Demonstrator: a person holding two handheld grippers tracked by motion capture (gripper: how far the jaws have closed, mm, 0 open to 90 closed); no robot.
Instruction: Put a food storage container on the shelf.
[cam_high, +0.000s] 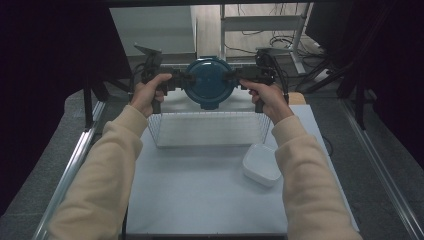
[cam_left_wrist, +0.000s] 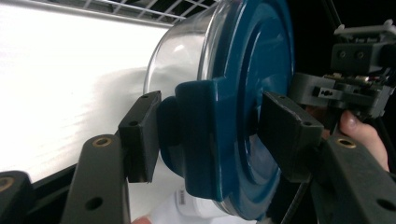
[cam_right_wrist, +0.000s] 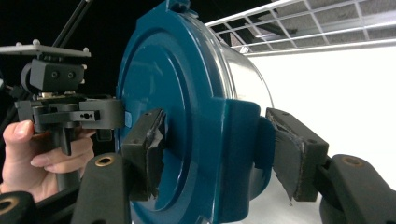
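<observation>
Blue-lidded container (cam_high: 209, 82) hung in the air at the far side of the table (cam_high: 200, 200), just beyond the far edge of the wire basket (cam_high: 207, 129), with its round blue lid facing the high camera. It was carried between the two grippers, one on each side. The left gripper (cam_high: 176, 80) met it from the left, and in the left gripper view its jaws stood partly open around the blue clip tab (cam_left_wrist: 201, 135) at the lid's rim, one pad on the face of the lid, the other against the tab on the clear bowl's side. The right gripper (cam_high: 236, 76) held the opposite side in the same way: in the right gripper view its worn pads pressed on either side of the matching tab (cam_right_wrist: 240, 149), with the jaws likewise partly spread. The clear bowl (cam_left_wrist: 175, 51) of the container showed behind the lid in both gripper views.

The person's left hand (cam_high: 148, 92) and right hand (cam_high: 272, 97) gripped the handles, with cream sleeves reaching in from the near edge. A white lidded tub (cam_high: 261, 164) sat on the table, near and right of the basket, well apart from the blue container.
</observation>
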